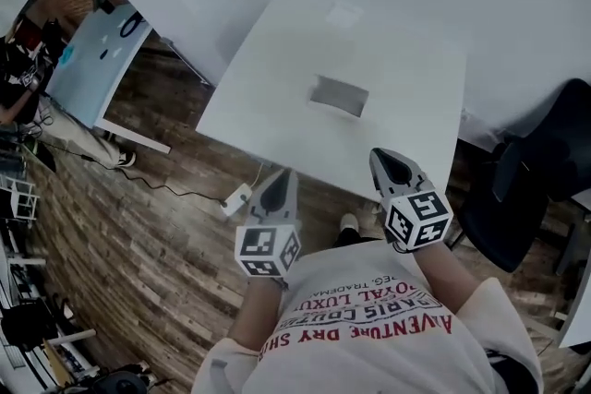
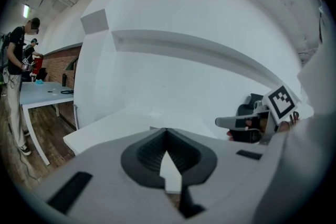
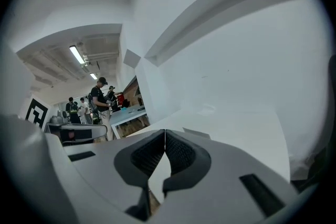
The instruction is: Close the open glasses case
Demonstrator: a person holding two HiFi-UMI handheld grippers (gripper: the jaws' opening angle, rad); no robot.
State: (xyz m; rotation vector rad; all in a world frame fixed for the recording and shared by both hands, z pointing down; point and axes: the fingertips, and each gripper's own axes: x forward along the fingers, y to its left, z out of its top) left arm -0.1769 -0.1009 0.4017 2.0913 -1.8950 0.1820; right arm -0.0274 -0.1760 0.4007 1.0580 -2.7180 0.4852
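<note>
The grey glasses case (image 1: 339, 95) lies open near the middle of the white table (image 1: 277, 78), seen from the head view. Both grippers hang below the table's near edge, well short of the case and not touching it. My left gripper (image 1: 284, 173) has its jaws pressed together with nothing between them, as the left gripper view (image 2: 167, 131) also shows. My right gripper (image 1: 382, 158) is likewise shut and empty, its tips meeting in the right gripper view (image 3: 165, 132). In both gripper views the jaws hide most of the case.
A pale flat item (image 1: 344, 14) lies farther back on the table. A black chair (image 1: 545, 166) stands at the right. A second table (image 1: 97, 60) and people are at the far left. A cable and power strip (image 1: 235, 198) lie on the wooden floor.
</note>
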